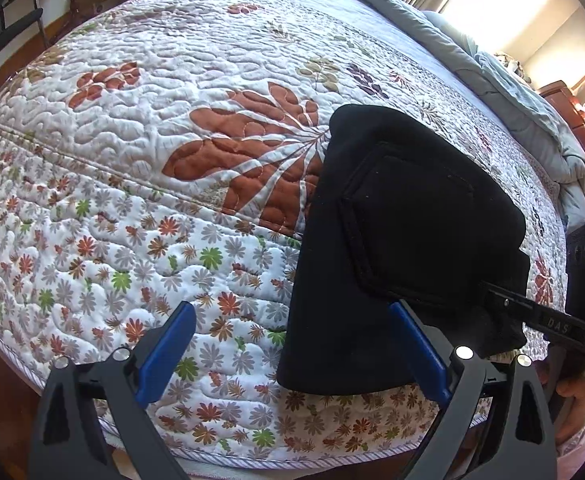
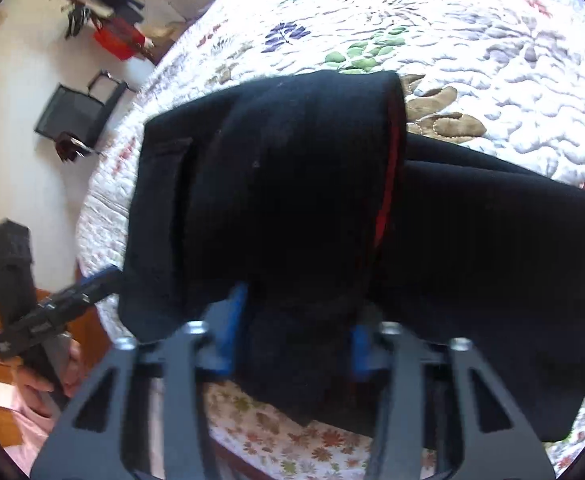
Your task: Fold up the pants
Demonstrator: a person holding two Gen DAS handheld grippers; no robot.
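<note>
Left wrist view, going L to R: quilt (image 1: 140,128) fills the left and middle of frame, left gripper (image 1: 292,344) at the bottom w/ its blue fingers (image 1: 168,344) spread wide, nothing between them, prob bc its side of the fold is let go. Black pants (image 1: 404,232) sit center-right, folded into a compact stack near the bed edge, pocket side up.

Right wrist view: the other tool shows lower left, pants (image 2: 292,184) dead center. Right gripper (image 2: 296,332) is pinching a bunched bit of the pants, imo to lift or flip that end over. Pretty blurry tho.
</note>
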